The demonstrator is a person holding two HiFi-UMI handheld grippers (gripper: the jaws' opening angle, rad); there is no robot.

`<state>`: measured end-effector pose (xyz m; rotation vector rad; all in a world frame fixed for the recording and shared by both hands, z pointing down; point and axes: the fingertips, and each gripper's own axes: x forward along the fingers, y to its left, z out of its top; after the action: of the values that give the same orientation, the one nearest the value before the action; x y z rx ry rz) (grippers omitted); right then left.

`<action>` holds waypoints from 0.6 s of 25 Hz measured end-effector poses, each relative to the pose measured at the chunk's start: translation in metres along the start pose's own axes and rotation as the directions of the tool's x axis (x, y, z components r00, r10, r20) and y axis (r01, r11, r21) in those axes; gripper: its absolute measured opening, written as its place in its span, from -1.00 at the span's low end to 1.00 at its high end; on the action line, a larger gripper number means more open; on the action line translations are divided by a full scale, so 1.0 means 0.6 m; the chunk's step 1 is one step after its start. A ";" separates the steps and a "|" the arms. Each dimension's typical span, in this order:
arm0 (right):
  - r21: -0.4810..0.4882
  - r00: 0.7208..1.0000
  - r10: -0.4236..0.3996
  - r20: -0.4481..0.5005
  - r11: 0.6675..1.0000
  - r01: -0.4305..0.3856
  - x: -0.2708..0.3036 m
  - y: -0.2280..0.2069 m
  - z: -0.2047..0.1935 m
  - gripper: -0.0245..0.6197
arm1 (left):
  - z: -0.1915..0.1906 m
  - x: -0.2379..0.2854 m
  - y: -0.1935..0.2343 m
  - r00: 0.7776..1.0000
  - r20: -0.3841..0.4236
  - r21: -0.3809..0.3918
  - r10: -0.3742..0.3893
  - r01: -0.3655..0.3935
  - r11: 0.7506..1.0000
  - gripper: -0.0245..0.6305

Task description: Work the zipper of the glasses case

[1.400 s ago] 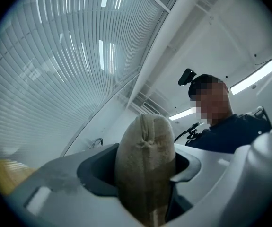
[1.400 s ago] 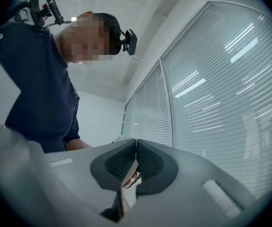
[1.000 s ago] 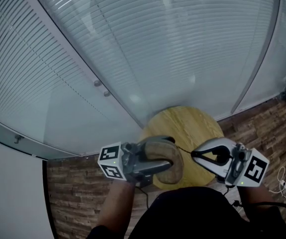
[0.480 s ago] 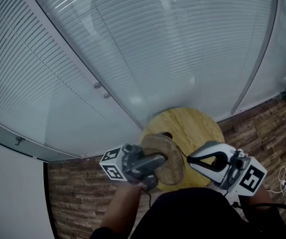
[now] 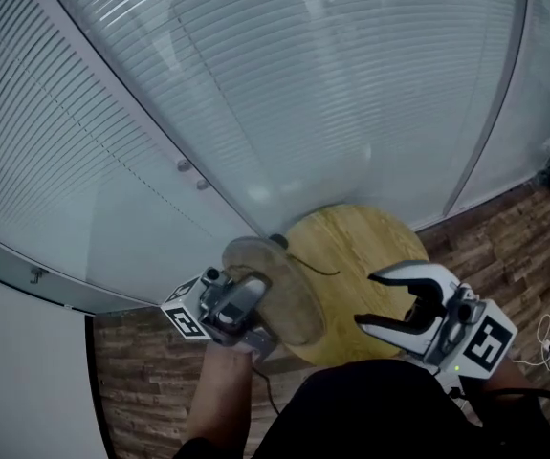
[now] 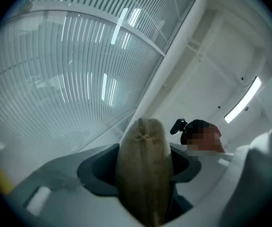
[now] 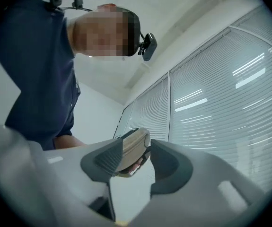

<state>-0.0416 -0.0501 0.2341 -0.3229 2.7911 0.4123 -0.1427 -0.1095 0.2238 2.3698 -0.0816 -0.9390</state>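
Plainly, the glasses case point(image 6: 144, 141) is clamped between the two dark pads of the left gripper point(image 6: 143, 160). The jaws are set wide on its tan, fabric-like body. In the left gripper view the case stands up edge-on between the pads, with a seam running down the middle of its narrow side. How far the zipper is run cannot be told from any view.

The jaws of the right gripper point(image 7: 140, 157) have just been opening and are now parted, with nothing pressed between them. In the right gripper view the case point(image 7: 133, 148) is framed in the gap, but it lies beyond the pads and is not touched by them.

In the head view the case point(image 5: 279, 290) is held by the left gripper point(image 5: 253, 293) tilted, above the left edge of a round wooden table point(image 5: 370, 242). A thin dark strand point(image 5: 318, 268) is seen running from the case's far end across the table top. The right gripper point(image 5: 370, 299) is held over the table's near right part, well apart from the case, with its open jaws turned toward it.

A marker cube is carried at the back of each gripper, and a bare forearm point(image 5: 219, 390) is seen behind the left one. Beyond the table, a glass wall with lowered blinds point(image 5: 255, 84) is seen above a wood-patterned floor point(image 5: 504, 228).
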 end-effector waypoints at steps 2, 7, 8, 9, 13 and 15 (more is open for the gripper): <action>0.027 1.000 0.016 0.006 1.000 -0.016 0.014 -0.003 0.009 -0.29 | -0.019 0.009 -0.002 1.000 -0.015 -0.034 -0.022 0.022 0.999 -0.03; 0.122 0.999 0.045 0.011 0.991 -0.046 0.010 -0.003 -0.002 -0.36 | -0.070 0.022 -0.011 0.994 -0.094 -0.078 -0.060 0.053 0.996 -0.02; 0.143 0.998 0.061 0.013 0.988 -0.062 0.012 -0.001 -0.004 -0.36 | -0.075 0.023 -0.013 0.992 -0.106 -0.087 -0.070 0.061 0.994 -0.02; 0.165 0.997 0.078 0.019 0.983 -0.080 0.015 0.001 -0.006 -0.37 | -0.079 0.024 -0.015 0.990 -0.118 -0.094 -0.077 0.066 0.993 -0.02; 0.244 0.989 0.137 0.063 0.958 -0.148 0.016 0.016 -0.010 -0.42 | -0.103 0.026 -0.021 0.980 -0.173 -0.102 -0.097 0.080 0.992 -0.02; 0.273 0.985 0.155 0.078 0.947 -0.171 0.016 0.019 -0.012 -0.48 | -0.111 0.024 -0.026 0.974 -0.197 -0.111 -0.114 0.093 0.989 -0.02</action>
<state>-0.0555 -0.0432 0.2405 -0.0155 2.7807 0.0580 -0.0912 -0.0677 0.2453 2.3799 0.1672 -0.7243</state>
